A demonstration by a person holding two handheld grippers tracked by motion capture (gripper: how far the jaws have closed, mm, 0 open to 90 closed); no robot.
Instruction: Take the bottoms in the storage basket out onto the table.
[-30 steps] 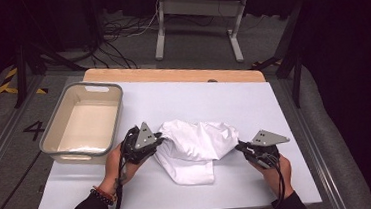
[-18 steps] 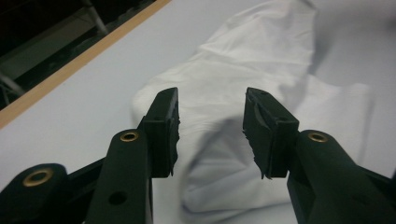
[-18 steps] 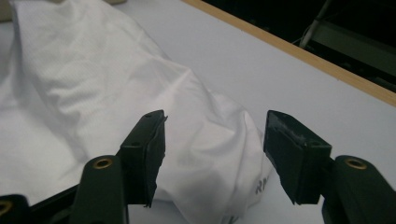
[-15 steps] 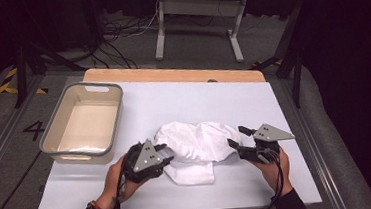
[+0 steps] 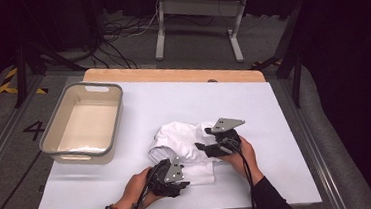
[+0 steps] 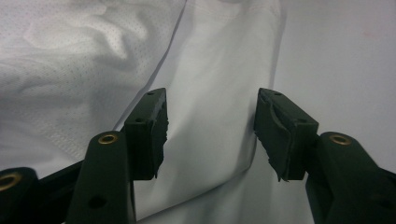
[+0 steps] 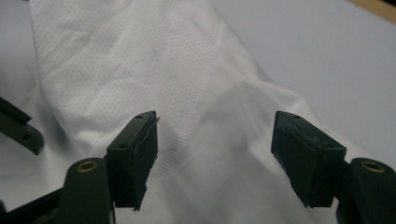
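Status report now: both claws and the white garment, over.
Left claw open, right claw open, jaws just opened. White garment bunched on table, released. Nothing blocking.

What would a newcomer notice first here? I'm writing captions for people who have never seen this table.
The eye lands on the crumpled white shirt near the front middle of the white table, with a gripper at each side. The left gripper and right gripper both hover over the cloth, their jaws just opened and pressing on nothing. A beige tub sits at the table's left.
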